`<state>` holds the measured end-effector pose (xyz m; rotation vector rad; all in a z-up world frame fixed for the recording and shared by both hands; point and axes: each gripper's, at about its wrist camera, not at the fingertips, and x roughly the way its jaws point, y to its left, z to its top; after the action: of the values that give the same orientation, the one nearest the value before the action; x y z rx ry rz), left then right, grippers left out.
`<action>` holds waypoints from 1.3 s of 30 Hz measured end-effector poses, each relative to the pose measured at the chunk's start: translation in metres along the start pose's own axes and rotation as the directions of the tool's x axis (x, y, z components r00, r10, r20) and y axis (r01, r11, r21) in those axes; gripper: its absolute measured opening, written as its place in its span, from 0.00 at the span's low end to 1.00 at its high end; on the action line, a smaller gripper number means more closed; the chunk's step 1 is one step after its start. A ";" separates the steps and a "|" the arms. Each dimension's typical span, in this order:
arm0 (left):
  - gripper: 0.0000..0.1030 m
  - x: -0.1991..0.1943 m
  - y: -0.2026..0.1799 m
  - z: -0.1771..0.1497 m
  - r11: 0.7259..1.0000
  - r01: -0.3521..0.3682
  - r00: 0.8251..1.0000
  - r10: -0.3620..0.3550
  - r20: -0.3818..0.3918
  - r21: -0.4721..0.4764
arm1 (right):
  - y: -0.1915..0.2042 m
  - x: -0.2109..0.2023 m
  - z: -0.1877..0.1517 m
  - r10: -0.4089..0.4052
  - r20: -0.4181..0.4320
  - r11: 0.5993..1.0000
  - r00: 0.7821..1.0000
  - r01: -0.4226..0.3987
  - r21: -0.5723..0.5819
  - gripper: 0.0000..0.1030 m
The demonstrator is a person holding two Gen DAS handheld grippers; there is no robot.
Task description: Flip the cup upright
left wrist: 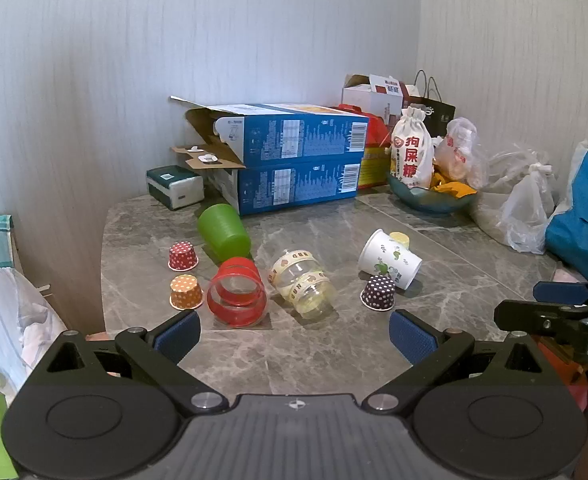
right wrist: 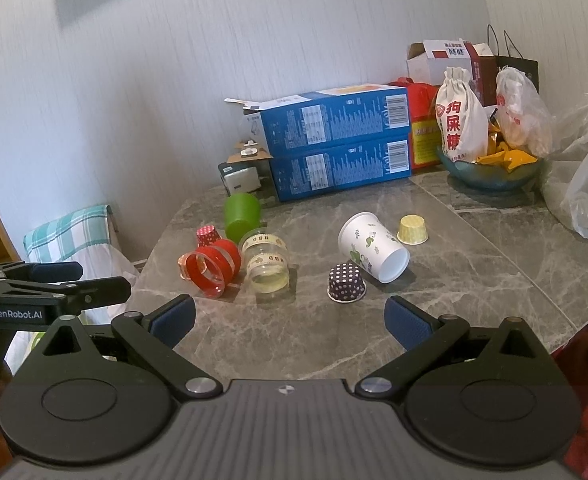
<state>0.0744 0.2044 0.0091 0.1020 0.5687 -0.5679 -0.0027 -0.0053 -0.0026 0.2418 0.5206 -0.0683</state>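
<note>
Both my left gripper (left wrist: 294, 330) and right gripper (right wrist: 290, 318) were spread wide, holding nothing, above the grey marble table (left wrist: 334, 352). The white floral paper cup (right wrist: 372, 246) lay on its side, touching the inverted purple dotted cupcake liner (right wrist: 347, 282).

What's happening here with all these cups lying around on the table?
A person holds two handheld grippers over a marble table, meaning to stand a cup upright. Nothing is held: the left gripper and right gripper are both open, short of the cups. Four lie on their sides: a green cup, a red cup, a clear cup and a white paper cup. Small dotted baking cups sit among them.
</note>
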 end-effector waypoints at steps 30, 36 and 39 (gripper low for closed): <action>0.99 -0.002 -0.004 0.001 1.000 0.011 1.000 -0.011 -0.005 0.001 | -0.005 -0.002 -0.001 0.002 -0.008 1.000 1.000 -0.002 0.007 0.99; 0.99 -0.002 -0.004 0.002 1.000 0.012 1.000 -0.012 -0.006 0.000 | -0.007 -0.001 -0.001 -0.002 -0.011 1.000 1.000 0.003 0.010 0.99; 0.99 -0.002 -0.004 0.001 1.000 0.011 1.000 -0.011 -0.007 0.001 | -0.007 -0.001 -0.001 -0.002 -0.011 1.000 1.000 0.002 0.010 0.99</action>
<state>0.0710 0.2017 0.0118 0.1023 0.5763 -0.5792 -0.0051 -0.0122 -0.0042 0.2516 0.5316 -0.0716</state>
